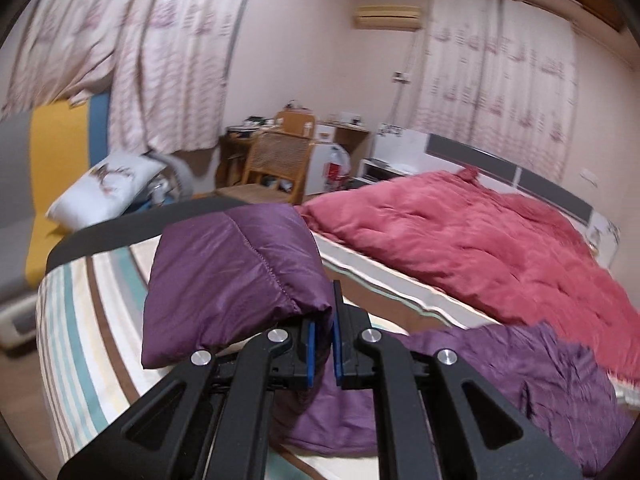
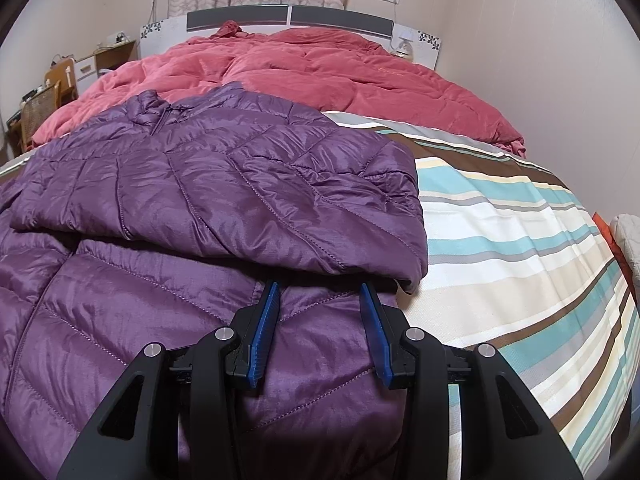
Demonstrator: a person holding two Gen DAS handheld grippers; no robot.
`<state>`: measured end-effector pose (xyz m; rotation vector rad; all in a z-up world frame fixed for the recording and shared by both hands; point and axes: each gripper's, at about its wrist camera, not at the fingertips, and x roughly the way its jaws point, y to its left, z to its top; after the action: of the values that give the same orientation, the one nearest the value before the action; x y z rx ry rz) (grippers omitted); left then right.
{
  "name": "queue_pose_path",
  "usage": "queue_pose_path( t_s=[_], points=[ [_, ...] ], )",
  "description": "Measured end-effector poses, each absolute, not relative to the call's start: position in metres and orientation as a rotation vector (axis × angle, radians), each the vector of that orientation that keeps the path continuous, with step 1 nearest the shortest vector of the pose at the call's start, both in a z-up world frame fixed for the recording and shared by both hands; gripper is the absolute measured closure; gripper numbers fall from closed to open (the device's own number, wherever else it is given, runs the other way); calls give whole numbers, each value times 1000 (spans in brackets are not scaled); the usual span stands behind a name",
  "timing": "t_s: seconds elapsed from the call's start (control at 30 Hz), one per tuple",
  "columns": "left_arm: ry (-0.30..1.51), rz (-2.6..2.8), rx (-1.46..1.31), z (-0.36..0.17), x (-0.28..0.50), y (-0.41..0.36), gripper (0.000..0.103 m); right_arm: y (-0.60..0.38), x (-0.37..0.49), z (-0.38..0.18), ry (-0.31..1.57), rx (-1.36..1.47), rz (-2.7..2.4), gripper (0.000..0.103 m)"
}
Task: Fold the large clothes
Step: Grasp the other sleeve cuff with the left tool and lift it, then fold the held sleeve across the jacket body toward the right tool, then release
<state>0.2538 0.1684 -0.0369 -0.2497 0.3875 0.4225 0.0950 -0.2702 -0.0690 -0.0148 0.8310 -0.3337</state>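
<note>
A purple quilted puffer jacket (image 2: 208, 184) lies on the striped bedsheet (image 2: 520, 216). One sleeve is folded across its body. My right gripper (image 2: 318, 304) is open, its blue pads just above the jacket's lower part, near the folded sleeve's cuff. In the left wrist view my left gripper (image 1: 324, 320) is shut on a fold of the jacket (image 1: 232, 272) and holds it lifted above the bed. The rest of the jacket (image 1: 520, 384) lies to the right below it.
A red quilt (image 2: 320, 68) covers the far half of the bed up to the headboard (image 2: 288, 16). A wicker chair (image 1: 276, 160), a desk and a white pillow (image 1: 108, 188) on a yellow sofa stand beyond the bed's foot in the left wrist view.
</note>
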Motion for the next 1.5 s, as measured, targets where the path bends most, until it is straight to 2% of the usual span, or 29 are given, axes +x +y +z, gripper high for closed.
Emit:
queue_pose_path(
  t_s=[0.33,0.93,1.23,1.5],
  points=[
    [418,231,-122,-22,250,80,97,-271,95,-69,829,-7,-334,61],
    [512,14,167,-30,246,-59,97,-273,94,-69,824,17,-329,61],
    [554,-97,334,-42,240,-114,97,-273,95,-69,823,23,-327,61],
    [600,-199,537,-73,227,-159,94,-274,95,-70,822,34,-324,61]
  ],
)
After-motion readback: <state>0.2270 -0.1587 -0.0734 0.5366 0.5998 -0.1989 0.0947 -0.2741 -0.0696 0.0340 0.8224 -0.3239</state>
